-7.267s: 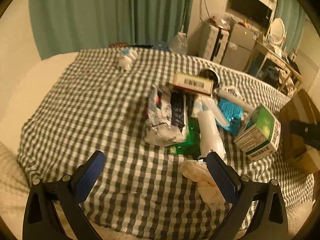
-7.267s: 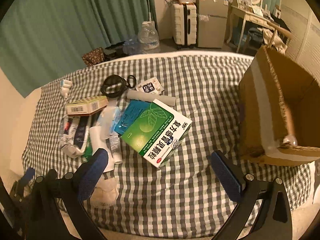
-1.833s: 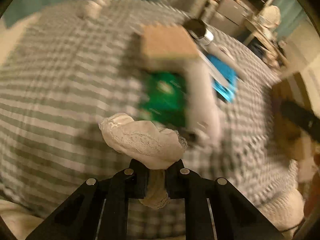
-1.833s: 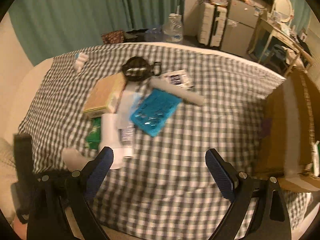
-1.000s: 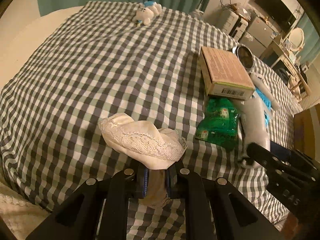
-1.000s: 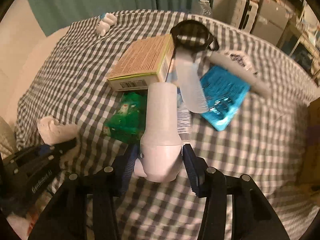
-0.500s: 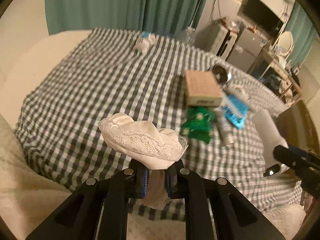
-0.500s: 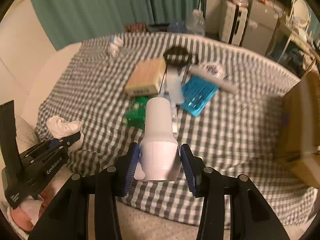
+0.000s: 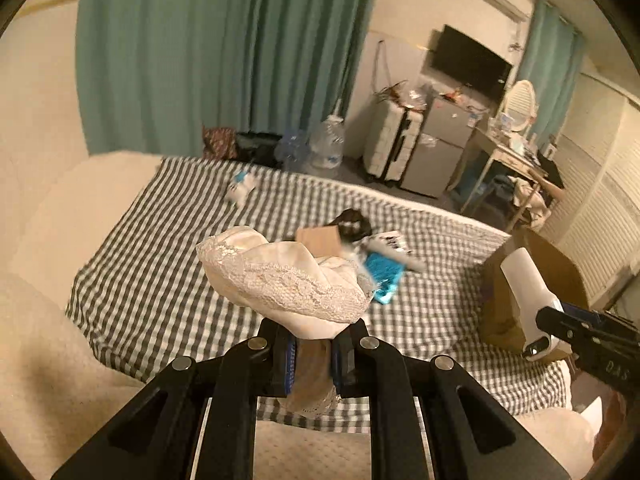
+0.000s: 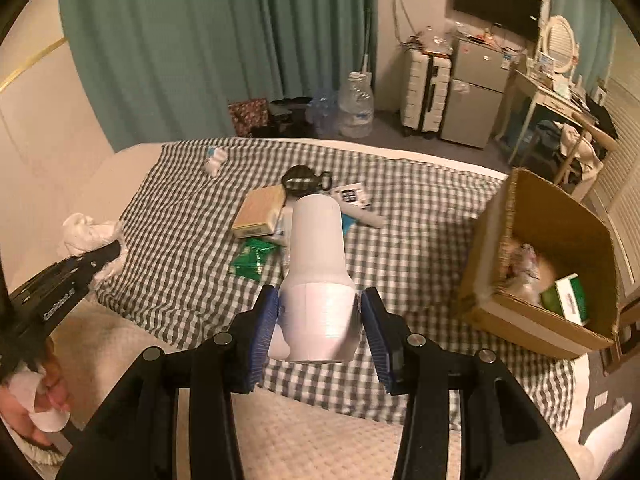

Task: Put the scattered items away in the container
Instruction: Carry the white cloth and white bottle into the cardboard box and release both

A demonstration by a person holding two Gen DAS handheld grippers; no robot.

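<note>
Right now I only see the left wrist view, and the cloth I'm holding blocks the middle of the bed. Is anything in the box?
Observer: Yes. The right wrist view looks into the box: a green-and-white carton lies inside, next to a crumpled wrapper.
Operator: What is hidden behind my cloth?
Observer: A green packet, lying flat on the bed.
Operator: Is the bottle gripped properly?
Observer: The right hand-held gripper has both blue pads pressed on the wide end of the white bottle, one on each side.
</note>
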